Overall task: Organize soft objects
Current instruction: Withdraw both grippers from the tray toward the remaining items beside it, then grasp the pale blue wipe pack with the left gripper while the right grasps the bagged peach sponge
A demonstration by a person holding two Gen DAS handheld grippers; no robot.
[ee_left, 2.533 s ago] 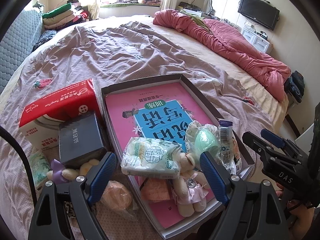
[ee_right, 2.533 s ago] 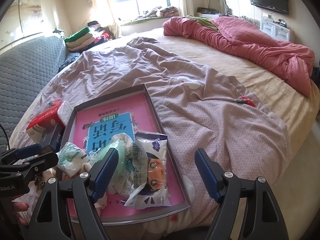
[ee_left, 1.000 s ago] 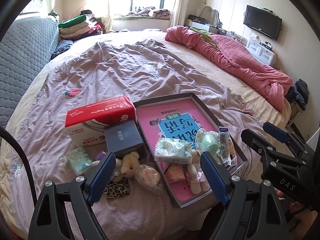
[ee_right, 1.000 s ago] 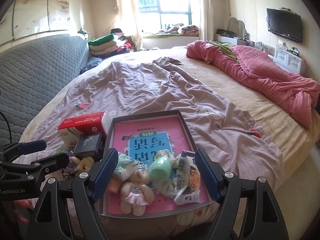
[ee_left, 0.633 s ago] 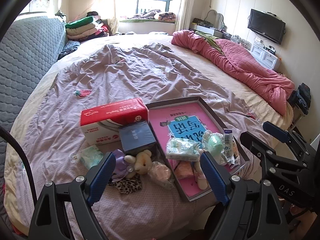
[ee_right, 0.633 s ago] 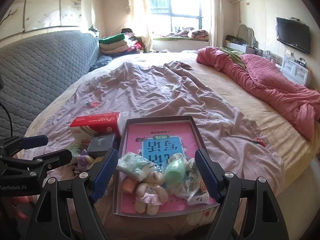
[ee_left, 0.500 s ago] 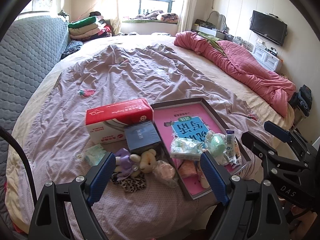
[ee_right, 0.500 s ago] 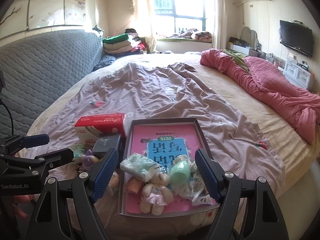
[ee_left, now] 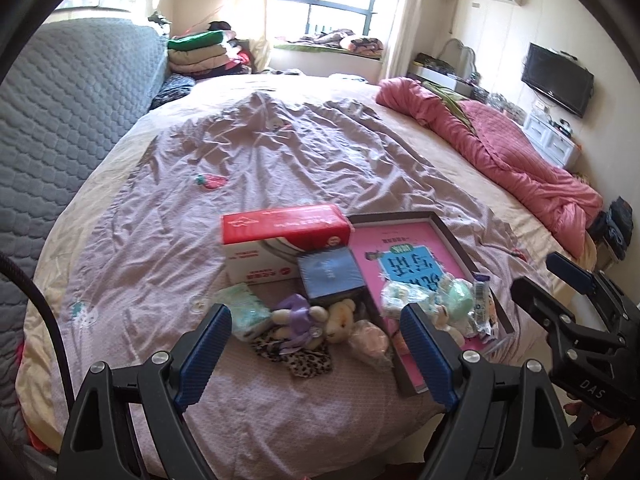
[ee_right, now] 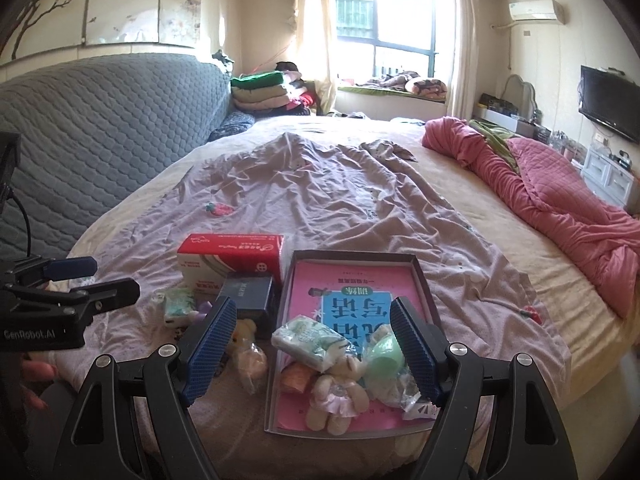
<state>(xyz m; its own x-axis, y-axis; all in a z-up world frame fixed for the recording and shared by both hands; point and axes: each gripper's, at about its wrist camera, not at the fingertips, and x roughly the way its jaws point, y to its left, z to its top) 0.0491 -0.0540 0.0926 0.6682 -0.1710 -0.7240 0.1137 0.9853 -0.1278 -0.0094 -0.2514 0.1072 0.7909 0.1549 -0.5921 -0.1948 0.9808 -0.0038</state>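
Observation:
A shallow dark tray point(ee_right: 424, 280) with a pink book in it lies on the bed's near edge. It holds a tissue pack point(ee_right: 310, 338), a plush bear in a pink dress point(ee_right: 336, 394), a green egg point(ee_right: 382, 354) and a snack bag point(ee_right: 418, 404). Left of the tray lie a yellow bear point(ee_left: 340, 320), a purple plush point(ee_left: 298, 316), a pink pouch point(ee_left: 370, 342), a leopard cloth point(ee_left: 296, 354) and a tissue pack point(ee_left: 246, 310). My left gripper point(ee_left: 316, 354) is open and empty, held back above these. My right gripper point(ee_right: 310, 350) is open and empty, held back from the tray.
A red and white tissue box point(ee_left: 280, 240) and a dark blue box point(ee_left: 330, 274) stand behind the loose toys. A mauve sheet point(ee_right: 320, 184) covers the bed. A pink quilt point(ee_right: 560, 196) lies at the right, a grey headboard point(ee_right: 100, 128) at the left.
Both grippers have pulled back and up from the tray, so more of the bed shows. Both stay open and empty. The objects have not moved.

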